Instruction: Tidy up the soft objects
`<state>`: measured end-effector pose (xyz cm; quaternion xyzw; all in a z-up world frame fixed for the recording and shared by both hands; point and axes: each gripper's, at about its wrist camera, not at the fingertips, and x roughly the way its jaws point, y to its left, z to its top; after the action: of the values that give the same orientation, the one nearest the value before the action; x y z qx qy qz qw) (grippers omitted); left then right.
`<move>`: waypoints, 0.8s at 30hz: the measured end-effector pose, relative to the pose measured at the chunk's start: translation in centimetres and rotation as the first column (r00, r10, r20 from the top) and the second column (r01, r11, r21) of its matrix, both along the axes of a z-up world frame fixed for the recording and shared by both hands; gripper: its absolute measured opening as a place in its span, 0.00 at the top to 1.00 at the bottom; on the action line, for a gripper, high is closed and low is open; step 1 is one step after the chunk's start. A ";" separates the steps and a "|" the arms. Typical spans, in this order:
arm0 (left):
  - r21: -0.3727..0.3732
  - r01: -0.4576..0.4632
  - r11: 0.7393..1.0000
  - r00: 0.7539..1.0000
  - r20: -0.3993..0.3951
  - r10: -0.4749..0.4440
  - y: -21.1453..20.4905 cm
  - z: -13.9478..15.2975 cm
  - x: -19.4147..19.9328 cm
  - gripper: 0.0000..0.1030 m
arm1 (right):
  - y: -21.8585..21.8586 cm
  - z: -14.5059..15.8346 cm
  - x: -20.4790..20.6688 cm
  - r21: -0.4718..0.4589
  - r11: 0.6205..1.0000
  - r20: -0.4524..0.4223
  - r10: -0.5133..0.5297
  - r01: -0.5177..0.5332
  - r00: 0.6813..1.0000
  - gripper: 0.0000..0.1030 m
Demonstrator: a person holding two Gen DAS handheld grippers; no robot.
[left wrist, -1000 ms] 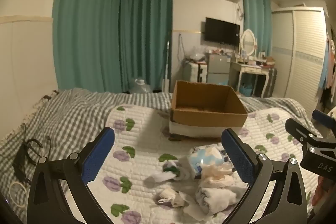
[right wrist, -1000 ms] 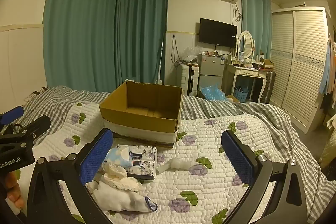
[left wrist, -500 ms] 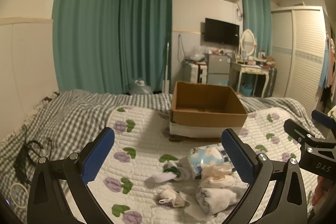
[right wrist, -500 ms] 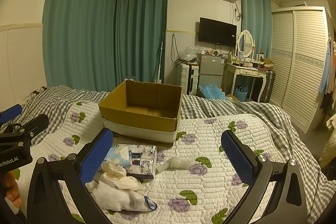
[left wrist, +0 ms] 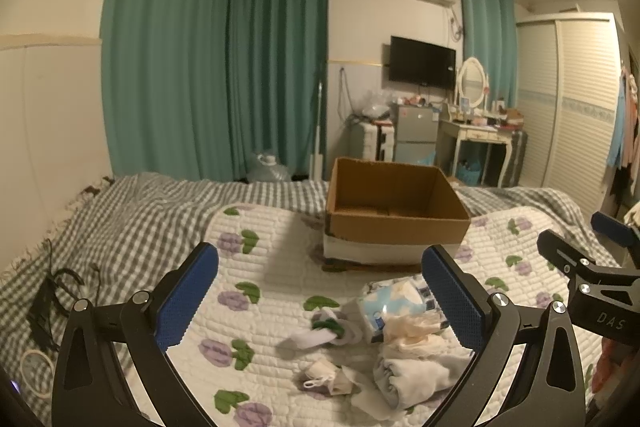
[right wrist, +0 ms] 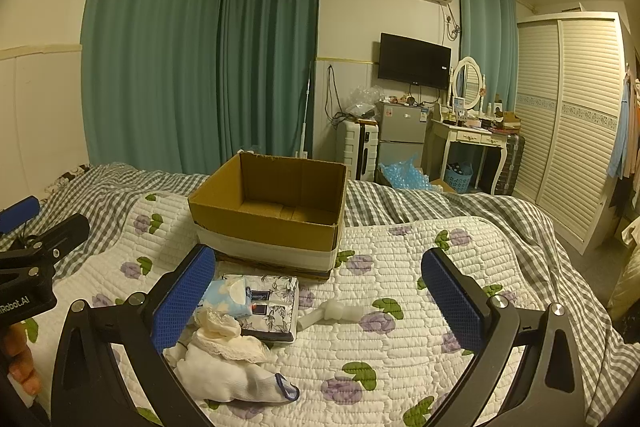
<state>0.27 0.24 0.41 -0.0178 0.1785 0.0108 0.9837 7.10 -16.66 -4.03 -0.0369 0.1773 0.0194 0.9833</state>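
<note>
An open, empty cardboard box [left wrist: 394,211] [right wrist: 272,211] stands on the quilted bed. In front of it lies a heap of soft things: a blue tissue pack [left wrist: 394,301] [right wrist: 228,297], a floral pack [right wrist: 272,301], cream lace cloth [left wrist: 412,331] [right wrist: 222,331], white socks [left wrist: 416,375] [right wrist: 228,375], a green-and-white sock [left wrist: 324,331], a small cloth pouch [left wrist: 320,377] and a white rolled sock [right wrist: 332,313]. My left gripper [left wrist: 320,303] is open above the heap's left side. My right gripper [right wrist: 320,303] is open above the heap's right side. Both are empty.
The flowered white quilt [right wrist: 400,347] lies over a grey checked blanket [left wrist: 120,219]. Black cables [left wrist: 52,299] lie at the bed's left edge. Beyond the bed stand green curtains, a small fridge [right wrist: 402,133], a dressing table [right wrist: 472,139] and a slatted wardrobe [right wrist: 568,131].
Both views have shifted only slightly; the box and heap sit marginally differently in frame. Both grippers stay open and nothing on the bed has moved.
</note>
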 end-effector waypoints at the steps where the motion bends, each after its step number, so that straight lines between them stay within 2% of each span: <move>1: 0.000 0.000 1.000 1.000 -0.001 0.000 0.0 0.0 0.0 0.00 | 0.0 0.1 0.0 0.000 1.000 0.000 0.000 0.000 1.000 0.00; 24: -0.001 -0.002 1.000 1.000 0.001 0.002 0.0 0.0 -0.1 0.00 | 0.2 0.0 -0.1 -0.001 1.000 -0.001 0.001 -0.001 1.000 0.00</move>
<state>0.21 0.21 0.36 -0.0182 0.1780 0.0115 0.9838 7.04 -16.43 -4.03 -0.0374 0.1777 0.0197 0.9832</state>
